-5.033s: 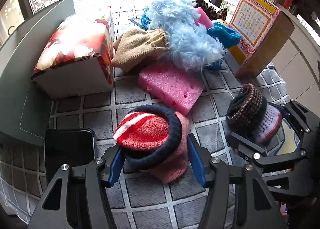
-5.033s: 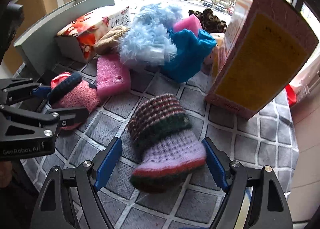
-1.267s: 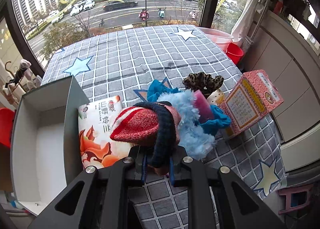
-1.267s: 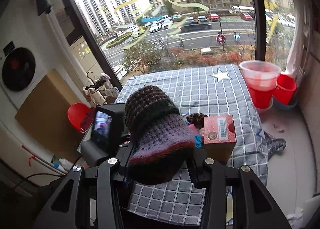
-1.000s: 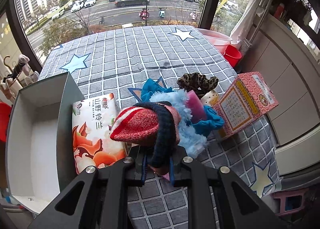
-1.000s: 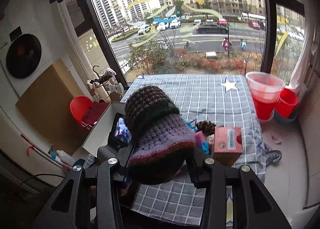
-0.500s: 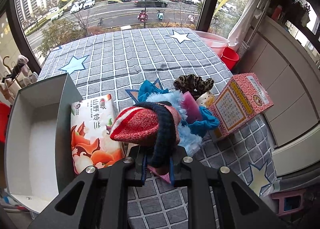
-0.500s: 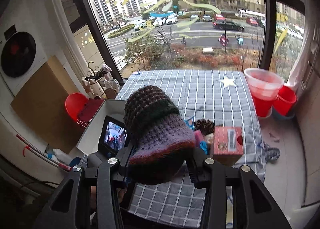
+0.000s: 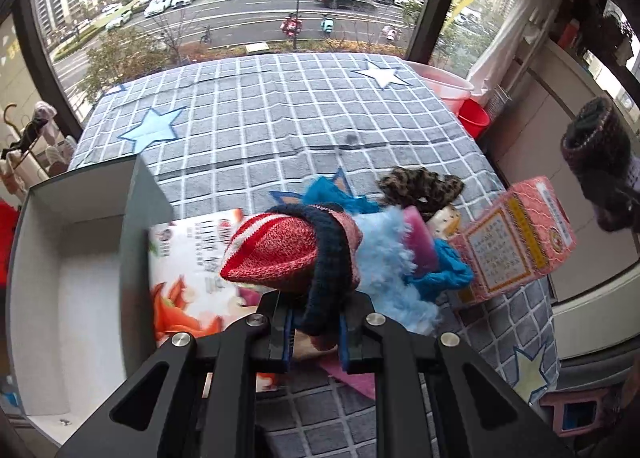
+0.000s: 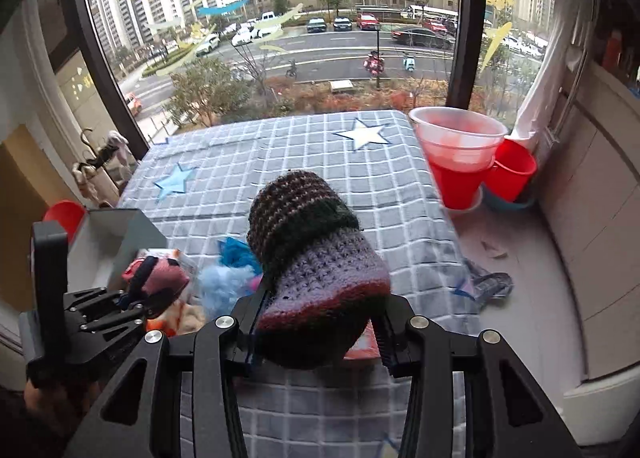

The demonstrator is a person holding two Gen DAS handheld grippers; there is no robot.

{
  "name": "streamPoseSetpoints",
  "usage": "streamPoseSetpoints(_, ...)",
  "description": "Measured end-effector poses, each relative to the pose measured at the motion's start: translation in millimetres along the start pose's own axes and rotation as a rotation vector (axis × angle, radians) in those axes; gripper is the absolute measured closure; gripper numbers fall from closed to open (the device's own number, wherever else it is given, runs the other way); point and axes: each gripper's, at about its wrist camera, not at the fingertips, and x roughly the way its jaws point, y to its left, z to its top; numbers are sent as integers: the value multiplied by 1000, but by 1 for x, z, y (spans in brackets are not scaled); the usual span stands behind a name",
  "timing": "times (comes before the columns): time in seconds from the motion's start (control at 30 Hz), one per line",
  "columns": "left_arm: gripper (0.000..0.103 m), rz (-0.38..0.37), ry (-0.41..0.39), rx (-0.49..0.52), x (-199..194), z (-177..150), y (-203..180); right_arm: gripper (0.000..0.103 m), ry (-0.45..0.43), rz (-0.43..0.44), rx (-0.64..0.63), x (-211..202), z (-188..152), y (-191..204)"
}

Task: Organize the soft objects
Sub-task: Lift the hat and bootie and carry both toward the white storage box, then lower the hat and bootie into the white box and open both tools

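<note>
My left gripper point(image 9: 315, 334) is shut on a red-and-white knit hat point(image 9: 280, 254) with a navy brim, held in the air above the pile. The right gripper point(image 10: 320, 322) is shut on a purple and brown crocheted bootie point(image 10: 316, 258); in the left wrist view this bootie point(image 9: 596, 154) hangs at the right edge. Below lie a light-blue fluffy piece point(image 9: 388, 258), a pink sponge point(image 9: 420, 238), a blue cloth point(image 9: 448, 274) and a leopard-print scrunchie point(image 9: 420, 184). An open white box point(image 9: 80, 258) stands at the left. The right wrist view shows the left gripper point(image 10: 136, 306) low on the left.
A tissue pack point(image 9: 188, 258) lies beside the open box, and a pink carton point(image 9: 516, 246) stands to the right of the pile. All rest on a grey checked cover point(image 9: 260, 118) with stars. Red buckets point(image 10: 460, 162) stand by the window at the far right.
The right gripper has come down towards the cover with the bootie, which now shows at the right edge of the left wrist view. The left gripper has shifted slightly, still gripping the hat.
</note>
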Motion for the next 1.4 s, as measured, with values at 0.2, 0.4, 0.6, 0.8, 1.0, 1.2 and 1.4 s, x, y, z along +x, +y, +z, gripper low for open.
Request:
streamPoseSetpoints(0.2, 85, 72, -9, -10, -8, -9, 33, 58, -5, 69, -24, 29, -17, 56)
streamPoseSetpoints(0.4, 85, 107, -8, -49, -18, -29, 66, 58, 17, 151, 10, 54, -41, 97)
streamPoseSetpoints(0.6, 85, 158, -38, -82, -31, -43, 98, 58, 38, 236, 25, 67, -58, 138)
streamPoseSetpoints(0.8, 85, 214, -33, -143, -26, -58, 143, 58, 60, 272, -13, 74, -70, 170)
streamPoseSetpoints(1.0, 85, 241, -87, -162, -13, -57, 174, 58, 71, 278, -47, 75, -76, 188)
streamPoseSetpoints(1.2, 85, 257, -82, -212, -14, -67, 193, 58, 55, 288, -111, 70, -76, 216)
streamPoseSetpoints(1.4, 85, 291, -91, -235, -22, -82, 213, 58, 51, 317, -231, 73, -81, 261)
